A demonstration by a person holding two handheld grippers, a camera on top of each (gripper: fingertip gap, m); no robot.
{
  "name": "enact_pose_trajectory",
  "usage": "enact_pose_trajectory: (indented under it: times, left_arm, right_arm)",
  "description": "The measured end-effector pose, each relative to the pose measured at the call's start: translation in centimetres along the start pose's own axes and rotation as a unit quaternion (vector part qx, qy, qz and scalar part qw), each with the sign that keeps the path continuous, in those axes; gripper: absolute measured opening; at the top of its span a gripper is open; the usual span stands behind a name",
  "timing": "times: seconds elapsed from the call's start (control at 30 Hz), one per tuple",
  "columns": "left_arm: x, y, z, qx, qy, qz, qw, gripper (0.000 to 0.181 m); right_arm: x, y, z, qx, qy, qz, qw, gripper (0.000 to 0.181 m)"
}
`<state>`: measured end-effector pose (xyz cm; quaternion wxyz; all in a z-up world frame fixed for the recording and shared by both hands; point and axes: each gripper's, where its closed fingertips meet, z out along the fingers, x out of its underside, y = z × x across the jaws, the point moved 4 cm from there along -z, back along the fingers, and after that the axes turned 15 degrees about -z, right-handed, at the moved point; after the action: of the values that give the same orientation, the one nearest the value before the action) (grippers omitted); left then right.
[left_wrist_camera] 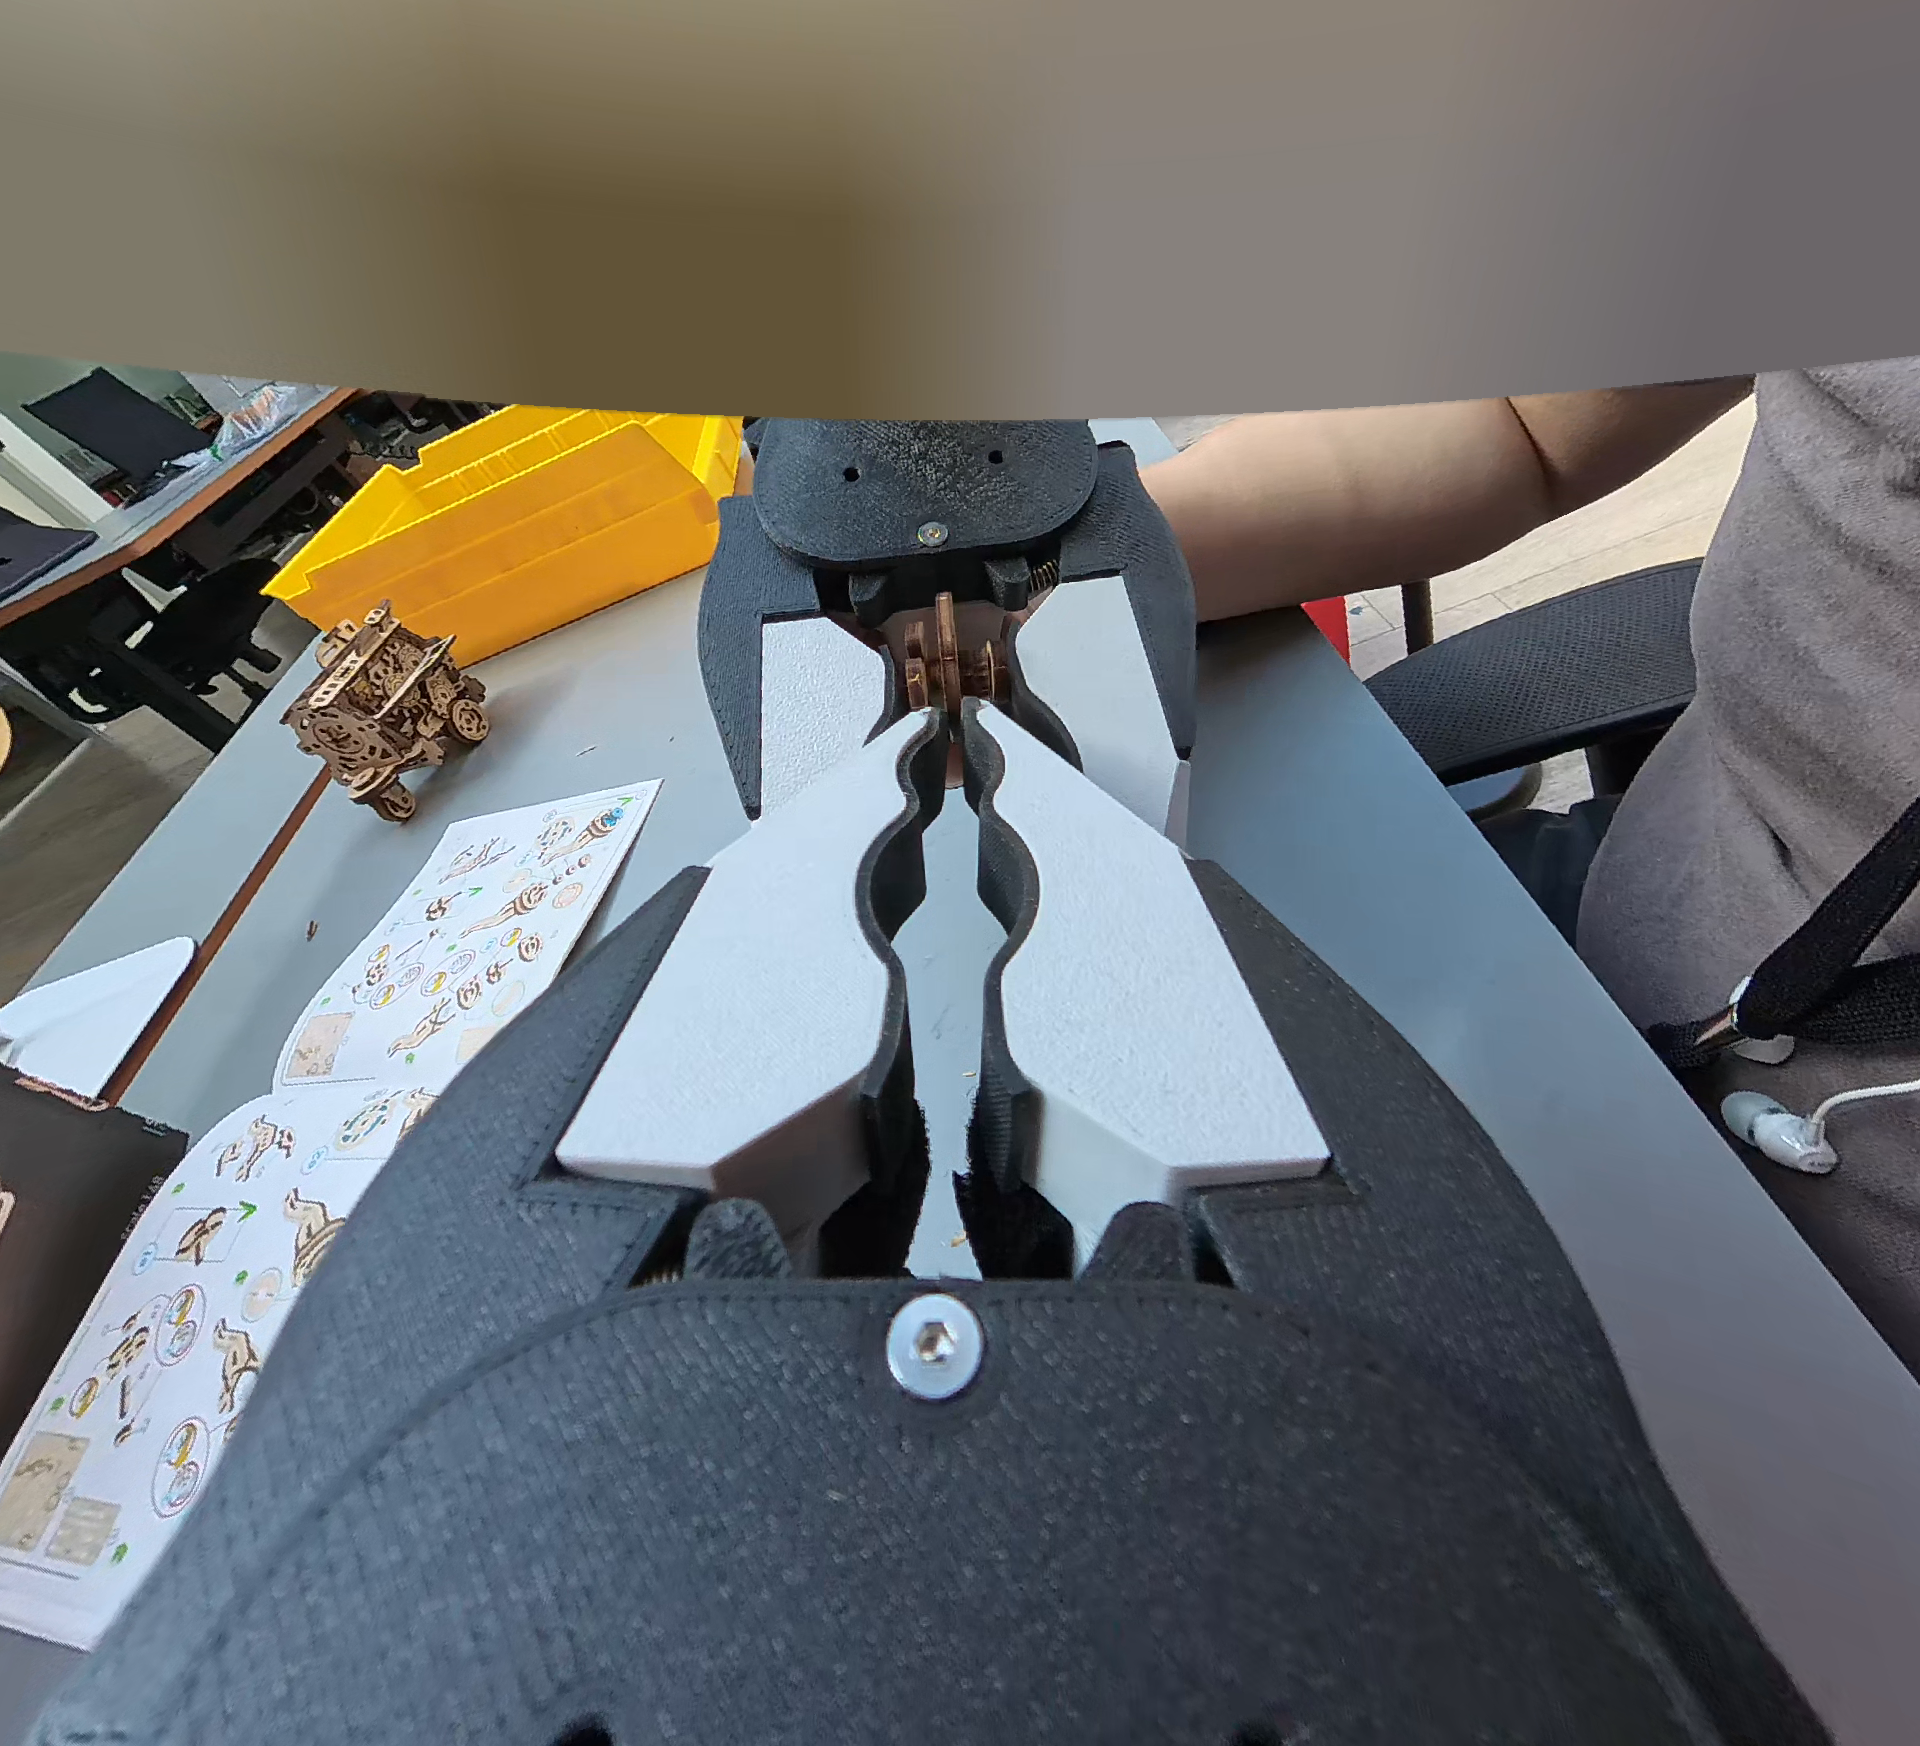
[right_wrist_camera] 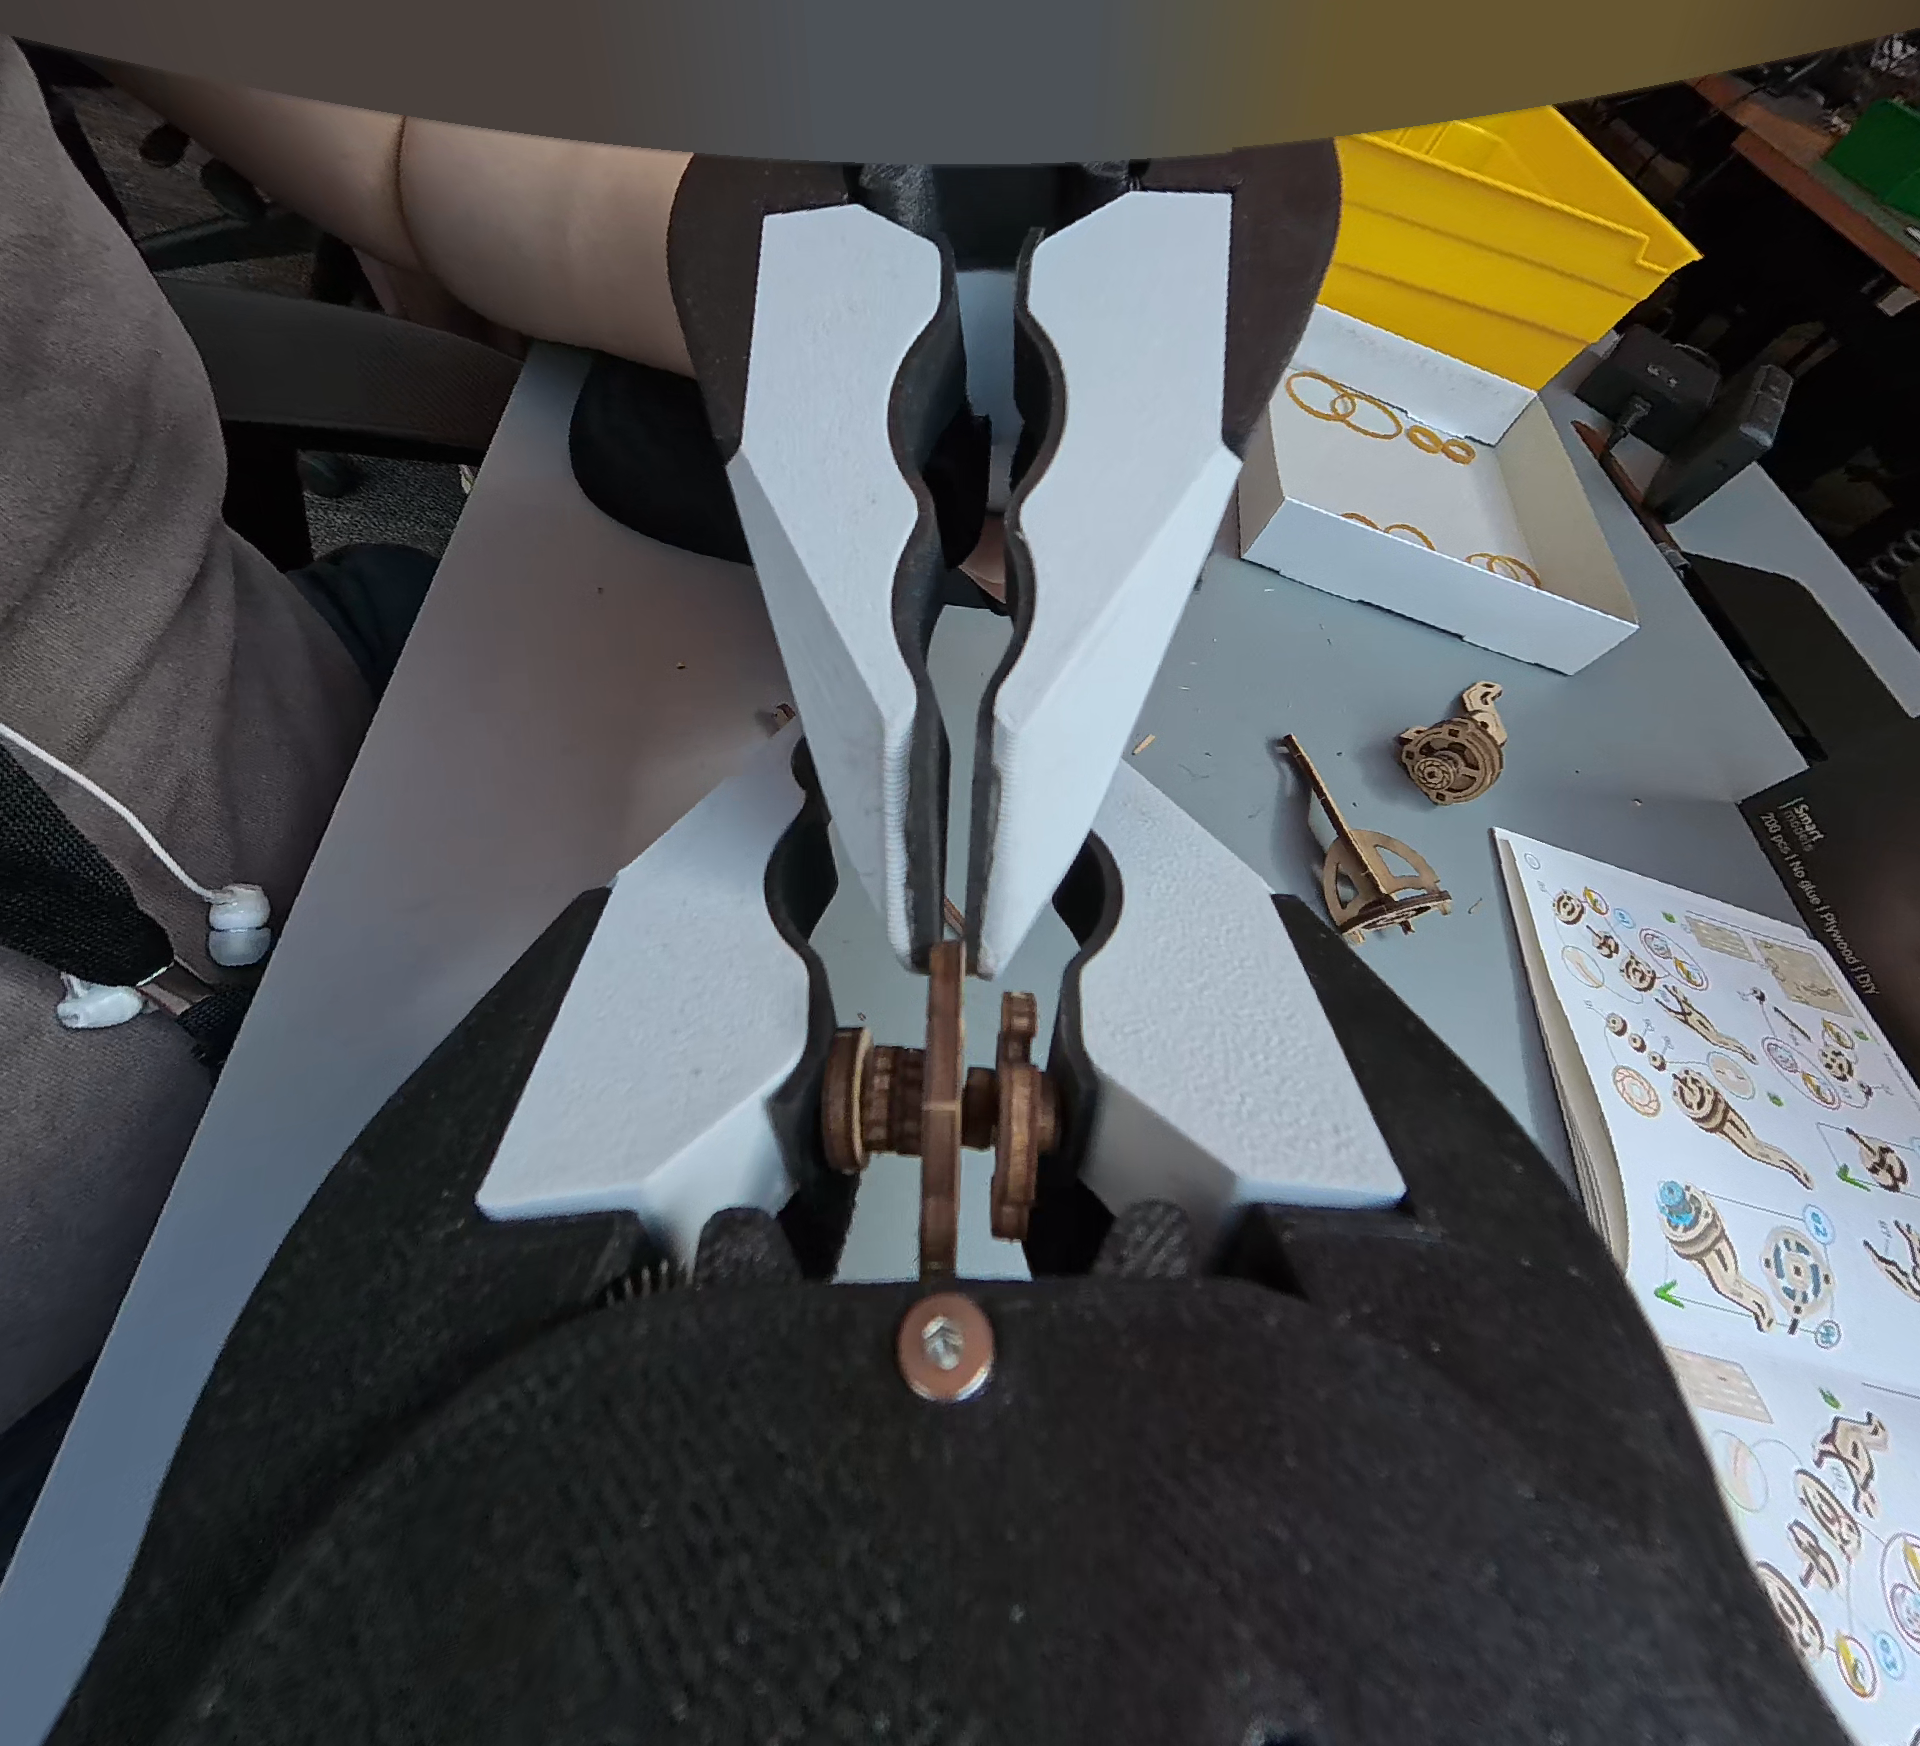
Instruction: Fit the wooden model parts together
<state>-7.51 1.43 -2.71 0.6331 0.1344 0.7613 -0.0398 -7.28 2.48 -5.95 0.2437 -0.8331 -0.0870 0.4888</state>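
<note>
Pinching a small wooden gear assembly [right_wrist_camera: 940, 1109] across its axle, the right gripper [right_wrist_camera: 940, 1114] holds the piece deep between its jaws, stacked toothed discs pressed against the dark wavy pads on either side. The left gripper [left_wrist_camera: 951, 720] meets it head-on, its jaws pressed nearly together on the top edge of the flat upright plate that runs through the gears. Both tools have pale grey wedge fingers set in coarse black printed shells, and they hang just above a grey bench [right_wrist_camera: 582, 761].

An open instruction booklet [right_wrist_camera: 1714, 1125] lies on the bench, covered in coloured diagrams. Near it sit a fan-shaped wooden sub-assembly [right_wrist_camera: 1371, 875] with a thin rod and a small round gear housing [right_wrist_camera: 1449, 761]. A larger, partly built wooden model [left_wrist_camera: 384, 709] with cogs and wheels stands farther off.

A shallow white cardboard box [right_wrist_camera: 1455, 595] holds several loose yellow rubber bands [right_wrist_camera: 1351, 408]. Behind it stand stacked yellow plastic bins [right_wrist_camera: 1486, 262]; their contents cannot be seen. A person in grey, forearm [left_wrist_camera: 1403, 501] resting at the bench edge, sits close alongside.
</note>
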Motion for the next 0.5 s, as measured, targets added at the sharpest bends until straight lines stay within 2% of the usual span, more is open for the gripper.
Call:
enact_pose_trajectory:
  times: [0.5]
  left_arm:
    - [1.1, 0.0, 0.2, -0.013, 0.028, 0.043, 0.999, 0.000]
  right_arm:
    - [1.0, 0.2, 0.5, -0.007, 0.023, -0.014, 1.000, 0.040]
